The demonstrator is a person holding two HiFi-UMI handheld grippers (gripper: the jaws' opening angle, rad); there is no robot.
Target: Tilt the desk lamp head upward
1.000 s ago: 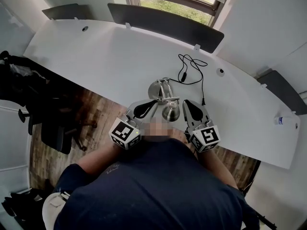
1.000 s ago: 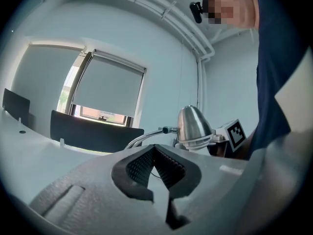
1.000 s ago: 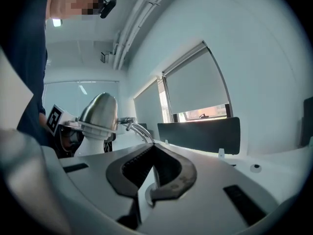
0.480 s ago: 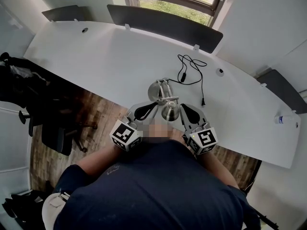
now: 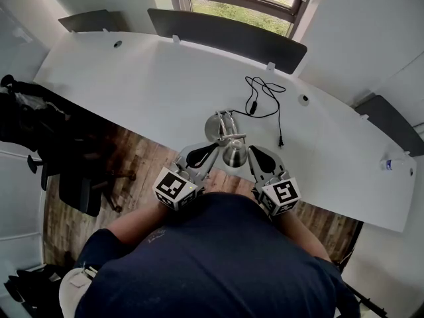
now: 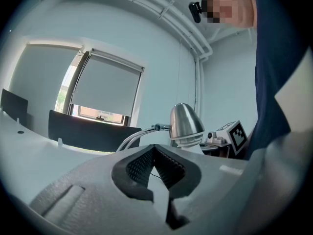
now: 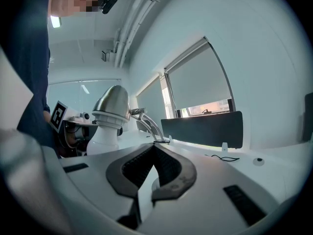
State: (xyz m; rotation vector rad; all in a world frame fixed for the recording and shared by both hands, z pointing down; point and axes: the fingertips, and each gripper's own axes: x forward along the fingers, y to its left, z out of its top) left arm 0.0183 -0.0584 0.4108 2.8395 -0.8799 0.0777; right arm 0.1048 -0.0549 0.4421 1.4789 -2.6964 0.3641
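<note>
Just left of the lamp head: left gripper, jaws pressed together, gripping nothing. Just right of it: right gripper, jaws likewise together.

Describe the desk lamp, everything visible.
The desk lamp looks like brushed metal. Its round base stands on the white desk. Twin curved rods arch to a dome-shaped head, which faces down near the desk's front edge and has a white part under its rim. A thin black cord loops on the desk behind it. The left gripper and right gripper, both shut, flank the head; neither visibly touches it.
</note>
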